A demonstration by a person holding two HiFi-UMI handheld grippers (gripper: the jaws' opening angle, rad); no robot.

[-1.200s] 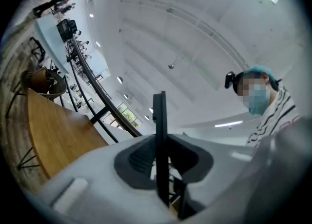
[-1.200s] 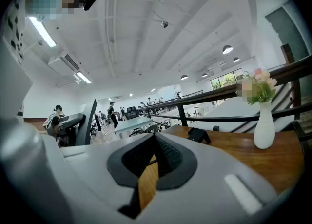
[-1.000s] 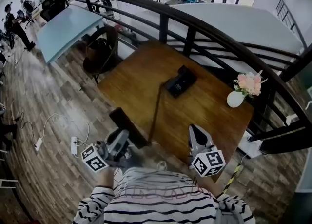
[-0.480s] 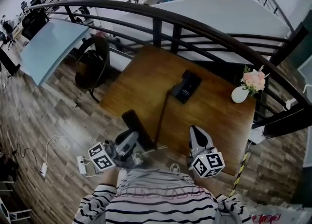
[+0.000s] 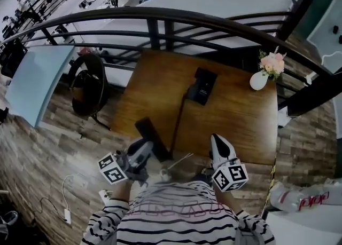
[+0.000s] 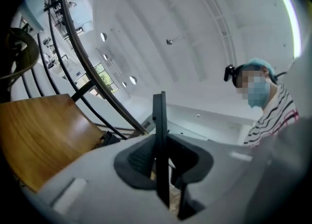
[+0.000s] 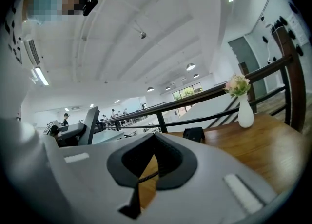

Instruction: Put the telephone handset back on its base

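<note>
**A:** How far along is the job?

**B:** Early, I'd judge. The pick-up is done and the carry and the placing are left. The left gripper [image 5: 143, 150] has the flat black telephone handset [image 5: 151, 136] clamped between its jaws. In the left gripper view the handset [image 6: 158, 135] stands edge-on, with a pad pressed on each side. The jaws stand only as far apart as the handset is thick.

**A:** And where is the handset compared with its cradle?

**B:** At the near edge of the brown wooden table [image 5: 240, 116], just in front of the person. The black rectangular telephone base [image 5: 201, 86] sits well apart from it, toward the far side of the table by the railing. A thin dark cord [image 5: 178, 118] runs from the base back to the handset.

**A:** Does the handset's far end touch the tabletop?

**B:** I can't tell from above; it may be just clear of the wood.

**A:** What about the other claw?

**B:** The right gripper [image 5: 218, 141] hovers at the near edge with its jaws closed tip to tip and nothing held. Its own view shows only the cord passing behind them.

**A:** So what is left?

**B:** Carry the handset across, line it up along the base and set it down in the cradle. The white vase of pink flowers [image 5: 259, 80] stands off to the right, out of that path.
</note>
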